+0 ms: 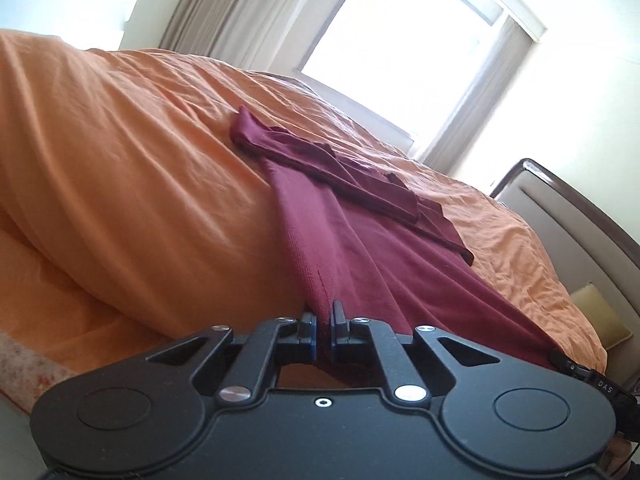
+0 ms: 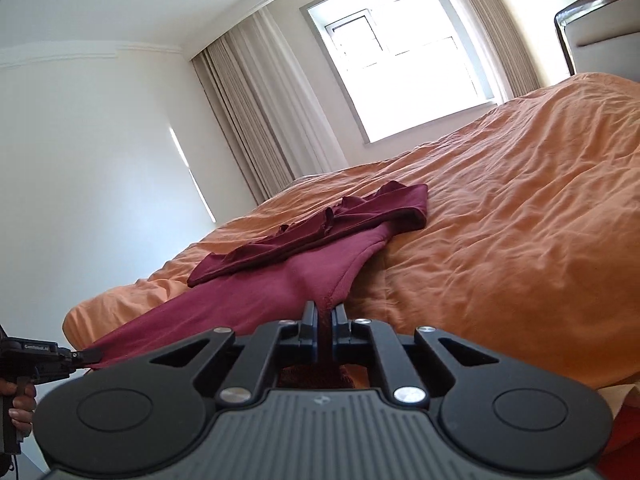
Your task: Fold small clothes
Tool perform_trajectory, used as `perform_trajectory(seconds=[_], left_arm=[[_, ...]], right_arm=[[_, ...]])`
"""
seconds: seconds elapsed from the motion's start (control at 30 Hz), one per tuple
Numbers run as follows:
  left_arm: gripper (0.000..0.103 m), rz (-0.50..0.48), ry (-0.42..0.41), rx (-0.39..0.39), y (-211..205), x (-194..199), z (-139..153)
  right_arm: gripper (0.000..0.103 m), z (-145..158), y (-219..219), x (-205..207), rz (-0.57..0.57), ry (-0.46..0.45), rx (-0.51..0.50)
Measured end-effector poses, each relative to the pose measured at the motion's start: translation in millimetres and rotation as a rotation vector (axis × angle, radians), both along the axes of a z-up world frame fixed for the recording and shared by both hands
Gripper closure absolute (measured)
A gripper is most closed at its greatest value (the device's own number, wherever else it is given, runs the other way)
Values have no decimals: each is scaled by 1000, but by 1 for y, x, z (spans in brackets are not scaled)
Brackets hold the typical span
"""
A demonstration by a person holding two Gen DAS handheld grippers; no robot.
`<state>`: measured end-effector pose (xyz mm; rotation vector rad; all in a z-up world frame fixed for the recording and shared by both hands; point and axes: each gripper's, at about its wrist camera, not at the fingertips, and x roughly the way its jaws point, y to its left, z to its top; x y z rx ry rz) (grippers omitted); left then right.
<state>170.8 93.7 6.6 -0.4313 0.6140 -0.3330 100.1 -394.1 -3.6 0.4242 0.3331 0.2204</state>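
A maroon long-sleeved top lies stretched out on an orange duvet, its sleeves folded across its far end. My left gripper is shut on one corner of the top's near hem. My right gripper is shut on the other hem corner of the maroon top. The hem edge runs taut between the two. The right gripper also shows at the lower right of the left wrist view, and the left gripper at the lower left of the right wrist view, each pinching cloth.
The orange duvet covers a bed with a padded headboard. A bright window with beige curtains stands beyond the bed. A yellow pillow sits by the headboard. A patterned rug lies at the left.
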Motion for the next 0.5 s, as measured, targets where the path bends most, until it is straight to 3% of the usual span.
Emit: perform_trajectory(seconds=[0.1, 0.3, 0.5], left_arm=[[98, 7, 22, -39, 8, -7, -2], [98, 15, 31, 7, 4, -12, -24], [97, -8, -16, 81, -5, -17, -27]], right_arm=[[96, -8, -1, -2, -5, 24, -22], [96, -28, 9, 0, 2, 71, -105], [96, -37, 12, -1, -5, 88, -125]])
